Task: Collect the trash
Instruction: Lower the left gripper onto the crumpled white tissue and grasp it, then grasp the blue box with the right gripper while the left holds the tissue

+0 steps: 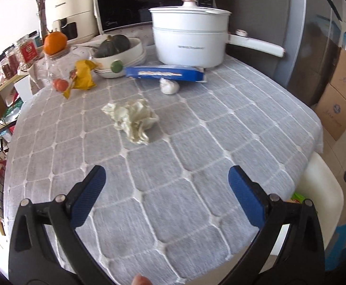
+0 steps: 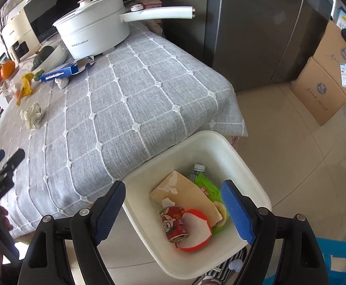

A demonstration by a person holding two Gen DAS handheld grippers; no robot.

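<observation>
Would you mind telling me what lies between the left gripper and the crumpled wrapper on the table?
Nothing: in the left wrist view only bare grey checked tablecloth separates the open left gripper from the crumpled wrapper.

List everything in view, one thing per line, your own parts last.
Tablecloth: one, grey checked, covering table.
Crumpled wrapper: one, pale, mid-table.
Yellow wrapper: one, far left.
Tissue ball: one, white, beside blue box.
Pot: one, white, lidded, far side.
Bowl: one, white, holding dark squash.
Orange: one, on jar.
Bin: one, white, on floor, holding can, carton, green packet, bottle.
Left claw: open, empty.
Right claw: open, above bin.
</observation>
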